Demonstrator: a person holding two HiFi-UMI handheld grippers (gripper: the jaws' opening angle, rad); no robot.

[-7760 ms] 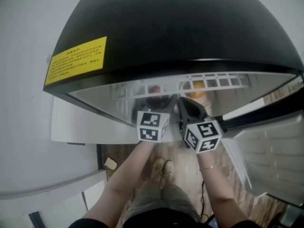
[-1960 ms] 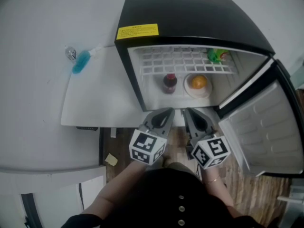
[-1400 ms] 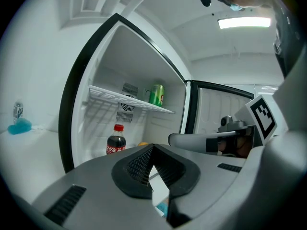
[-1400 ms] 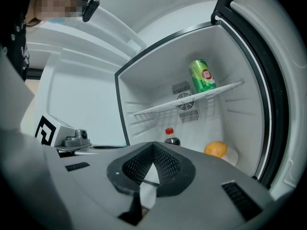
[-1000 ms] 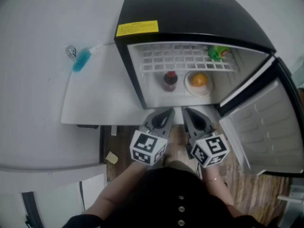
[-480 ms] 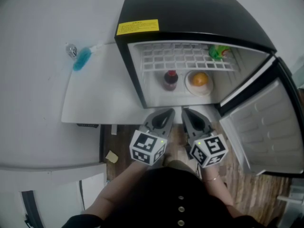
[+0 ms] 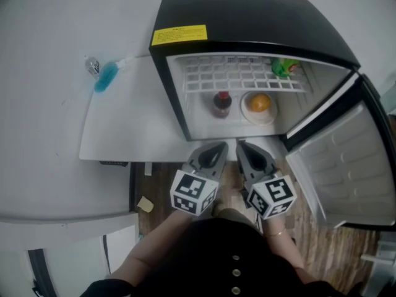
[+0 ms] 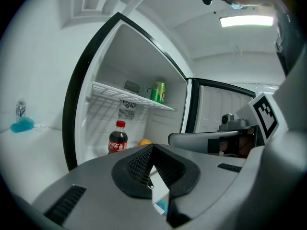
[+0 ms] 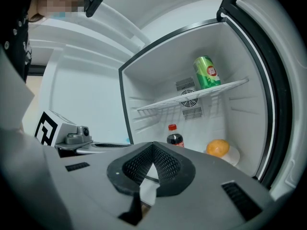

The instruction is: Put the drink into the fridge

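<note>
Drink: dark plastic cola bottle (image 7: 221,104) w/ red cap and red label. It stands upright on the white floor inside the small black fridge (image 7: 247,17), left of centre, under the white wire shelf (image 7: 235,76).
Left tongs (image 7: 216,147): pressed together, nothing between them, held level just outside the fridge opening.
Right tongs (image 7: 242,146): also pressed together and empty, just beside the left pair, tips apart.
Key relation: bottle lies far of both tips, well apart from them, almost straight beyond the left tongs in the head view, so the left hand is a bit nearer. Long axis vertical, cap up.
Neighbours: round orange (image 7: 260,104) on a white plate (image 7: 249,119) just right of the bottle, not touching it. Green can (image 7: 283,68) upright on the shelf's far right.
Door: fridge door (image 7: 346,166) swung wide to the near right, white inner side showing. Right hand is nearer to it.
Step, prob.: drink looks already placed, so what's left is likely shutting the door.
Risk: little. Door path looks clear of both tongs.
Surface: white worktop (image 7: 124,129) left of the fridge, carrying a blue brush (image 7: 105,78) at its far edge.
Room: pale walls, brown wood floor (image 7: 322,252) below the person.
</note>
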